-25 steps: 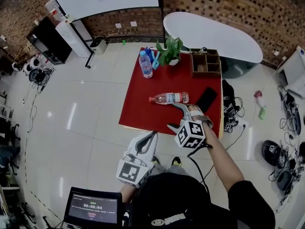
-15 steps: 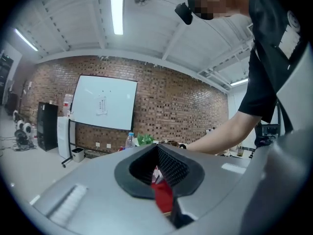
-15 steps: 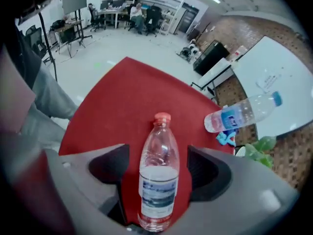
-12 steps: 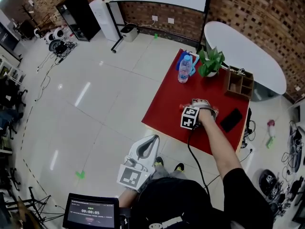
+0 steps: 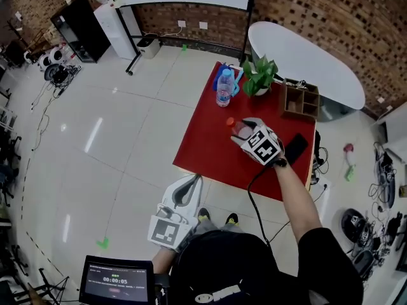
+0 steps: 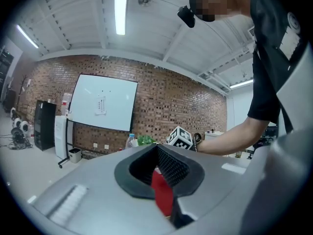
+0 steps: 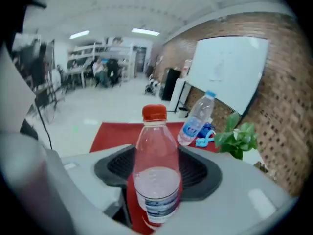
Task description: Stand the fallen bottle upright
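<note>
A clear bottle with a red cap lies on the red table, cap pointing away from me. In the right gripper view the bottle runs lengthwise between the jaws, its labelled lower half flanked by both pads. My right gripper reaches down over it, and its jaws are closing with slivers of red cloth still showing beside the bottle. My left gripper hangs short of the table's front edge, shut and holding nothing; its view looks level across the room, tips together.
An upright blue-labelled bottle and blue items stand at the table's far corner beside a potted plant. A wooden organiser and a black phone lie to the right. A white oval table stands behind.
My right gripper has moved from the table's front onto the bottle, rolled, and its jaws now flank the bottle. The left gripper stays low in front of me.
</note>
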